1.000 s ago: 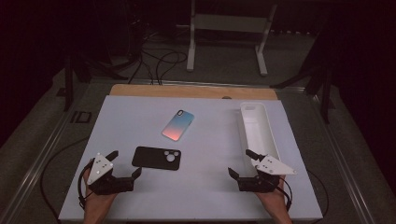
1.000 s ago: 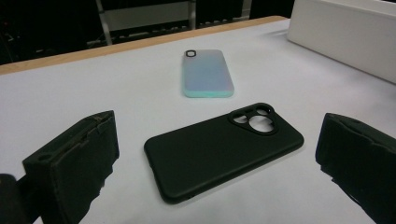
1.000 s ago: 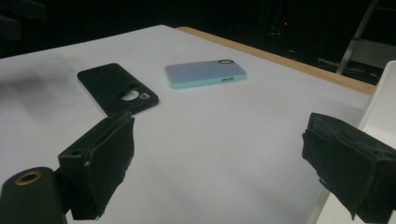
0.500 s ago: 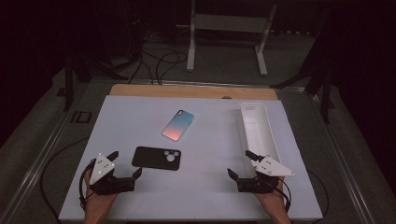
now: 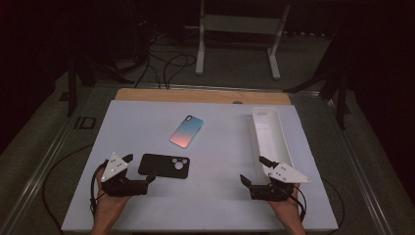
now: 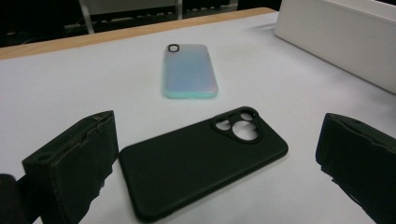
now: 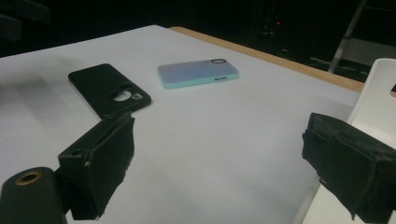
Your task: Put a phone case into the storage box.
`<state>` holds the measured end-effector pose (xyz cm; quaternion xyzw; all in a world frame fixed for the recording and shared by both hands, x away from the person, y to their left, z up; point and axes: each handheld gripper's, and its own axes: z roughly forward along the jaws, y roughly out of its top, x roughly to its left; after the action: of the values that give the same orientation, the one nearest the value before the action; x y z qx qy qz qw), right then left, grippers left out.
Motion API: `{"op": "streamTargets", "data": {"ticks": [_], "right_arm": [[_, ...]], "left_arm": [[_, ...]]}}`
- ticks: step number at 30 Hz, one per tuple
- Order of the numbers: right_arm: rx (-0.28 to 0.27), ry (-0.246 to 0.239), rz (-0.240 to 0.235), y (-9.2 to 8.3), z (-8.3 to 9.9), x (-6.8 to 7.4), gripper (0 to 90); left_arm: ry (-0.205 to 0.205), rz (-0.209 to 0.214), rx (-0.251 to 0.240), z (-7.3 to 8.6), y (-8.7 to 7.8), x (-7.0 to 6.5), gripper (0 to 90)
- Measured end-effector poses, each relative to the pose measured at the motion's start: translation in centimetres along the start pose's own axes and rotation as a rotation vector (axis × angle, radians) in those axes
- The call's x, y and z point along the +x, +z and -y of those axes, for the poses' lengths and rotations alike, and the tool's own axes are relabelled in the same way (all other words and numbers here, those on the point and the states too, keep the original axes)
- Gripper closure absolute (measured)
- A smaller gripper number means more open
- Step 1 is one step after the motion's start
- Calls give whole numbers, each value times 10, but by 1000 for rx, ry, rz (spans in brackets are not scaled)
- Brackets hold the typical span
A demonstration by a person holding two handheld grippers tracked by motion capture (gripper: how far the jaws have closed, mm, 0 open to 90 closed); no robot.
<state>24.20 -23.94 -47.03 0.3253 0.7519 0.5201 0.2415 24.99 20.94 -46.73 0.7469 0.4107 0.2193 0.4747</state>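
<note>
A black phone case (image 5: 164,166) with a round camera cut-out lies flat on the white table top (image 5: 142,122), near the front left. My left gripper (image 5: 140,169) rests on the table, open, and the case's near end (image 6: 201,163) lies between its jaws without touching them. Farther back lies a phone case (image 5: 186,131) shading from blue to pink, seen pale blue from the left gripper (image 6: 190,70) and the right gripper (image 7: 198,73). My right gripper (image 5: 252,169) sits open at the front right with nothing between its jaws (image 7: 219,144), beside a long white tray (image 5: 255,137).
The white tray (image 6: 336,37) runs along the table's right side and looks empty; its wall (image 7: 373,93) stands just right of my right gripper. A wooden strip (image 5: 195,95) edges the far side. Cables and a metal stand (image 5: 235,29) are on the floor behind.
</note>
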Motion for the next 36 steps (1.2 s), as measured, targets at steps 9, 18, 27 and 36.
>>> {"op": "streamTargets", "data": {"ticks": [9,18,27,36], "right_arm": [[1,4,2,0,1,-1,92],[-2,3,4,0,1,0,92],[-1,6,5,0,2,1,92],[6,2,5,1,3,1,92]], "left_arm": [[34,-18,47,-19,22,-1,0],[50,-19,64,-36,46,-2,0],[52,-24,110,-49,72,0,0],[55,-34,153,-58,96,6,0]]}}
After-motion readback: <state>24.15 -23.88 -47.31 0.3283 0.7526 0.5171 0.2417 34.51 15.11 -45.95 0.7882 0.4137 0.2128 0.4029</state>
